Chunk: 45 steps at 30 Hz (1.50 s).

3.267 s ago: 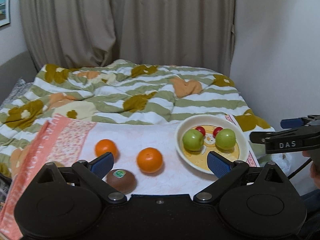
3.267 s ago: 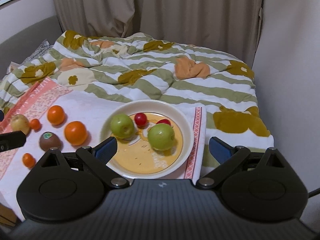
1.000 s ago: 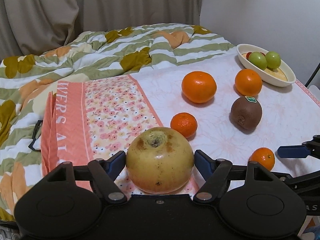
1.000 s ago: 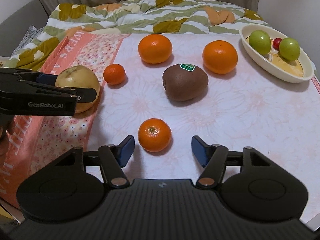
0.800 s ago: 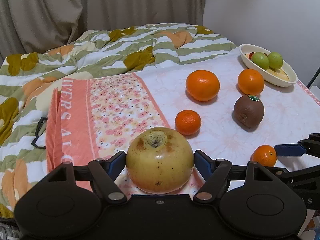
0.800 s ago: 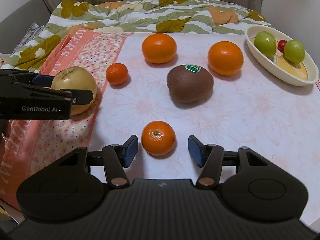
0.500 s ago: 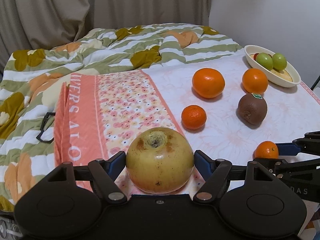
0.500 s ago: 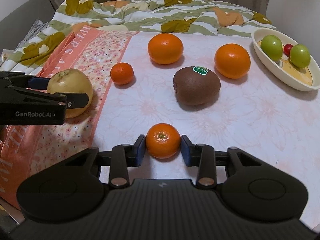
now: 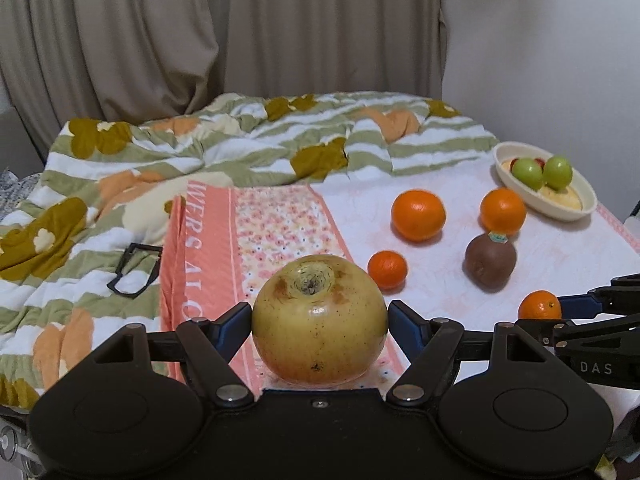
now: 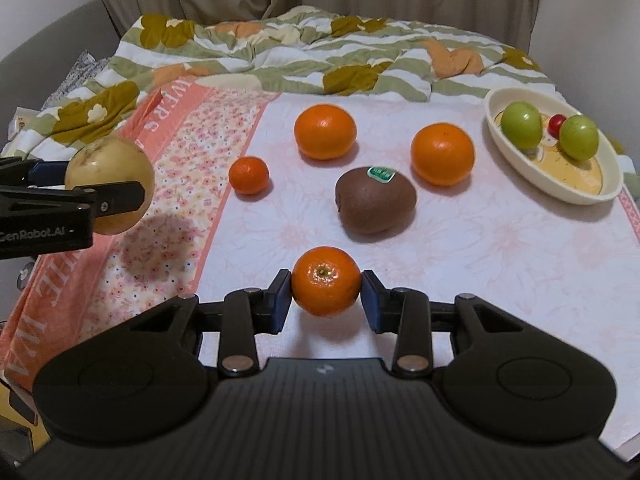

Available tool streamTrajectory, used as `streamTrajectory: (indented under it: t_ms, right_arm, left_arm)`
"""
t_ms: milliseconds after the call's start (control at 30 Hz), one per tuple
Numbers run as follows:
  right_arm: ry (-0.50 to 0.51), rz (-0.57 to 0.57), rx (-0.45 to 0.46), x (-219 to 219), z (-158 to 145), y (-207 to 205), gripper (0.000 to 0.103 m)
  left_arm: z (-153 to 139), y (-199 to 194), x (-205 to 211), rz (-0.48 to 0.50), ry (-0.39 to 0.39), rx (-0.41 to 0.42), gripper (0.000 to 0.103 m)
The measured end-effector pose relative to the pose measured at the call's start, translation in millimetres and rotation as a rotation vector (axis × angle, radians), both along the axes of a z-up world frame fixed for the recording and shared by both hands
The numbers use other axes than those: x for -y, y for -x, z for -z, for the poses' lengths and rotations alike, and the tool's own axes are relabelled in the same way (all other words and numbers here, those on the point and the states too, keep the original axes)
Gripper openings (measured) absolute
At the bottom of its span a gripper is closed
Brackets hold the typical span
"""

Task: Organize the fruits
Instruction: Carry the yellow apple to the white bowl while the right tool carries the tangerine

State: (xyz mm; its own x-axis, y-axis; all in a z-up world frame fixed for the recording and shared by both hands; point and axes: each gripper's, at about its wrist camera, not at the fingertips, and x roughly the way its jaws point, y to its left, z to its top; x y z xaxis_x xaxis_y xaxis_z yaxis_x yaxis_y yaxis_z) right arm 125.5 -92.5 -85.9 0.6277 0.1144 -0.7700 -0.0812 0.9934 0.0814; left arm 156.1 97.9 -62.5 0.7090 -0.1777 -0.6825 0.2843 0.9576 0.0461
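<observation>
While the left tongs (image 9: 319, 322) clamp the yellow apple (image 9: 319, 320), now clear of the floral cloth (image 10: 180, 184) it rested on a second ago, the right tongs (image 10: 326, 294), open a second ago, have closed on the small mandarin (image 10: 326, 281). At 2 o'clock in the right wrist view, the cream bowl (image 10: 520, 160) holds two green apples (image 10: 522, 125) and small red fruit (image 10: 556, 122). Two oranges (image 10: 325, 131), a kiwi (image 10: 375, 199) and another mandarin (image 10: 248, 175) lie unmoved at 12 o'clock.
</observation>
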Motion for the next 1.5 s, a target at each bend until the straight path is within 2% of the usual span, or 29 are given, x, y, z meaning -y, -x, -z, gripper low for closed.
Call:
streamTrajectory:
  t_ms: [433,867,1200,1500]
  right_arm:
    - [-0.023,-0.003,0.089,46.3,-51.1,23.0,0.053]
    - [-0.027,-0.045,0.150,170.5,-83.9,18.7,0.052]
    - [-0.003,-0.065,0.149,275.1,-85.0,-19.1,0.052]
    - [0.006,-0.018,0.123,333.6,-73.5,-60.3,0.053]
  left_arm:
    - [-48.4,38.8,39.6,-0.045,0.022,0.071,0.078]
    - [-79.6,43.0,149.6,-0.107,0.053,0.129,0.078]
    - [-70.0,12.4,246.7,-0.118,0.100,0.092,0.078]
    - [-41.4,-35.3,310.2,-0.050,0.082,0.013,0.078]
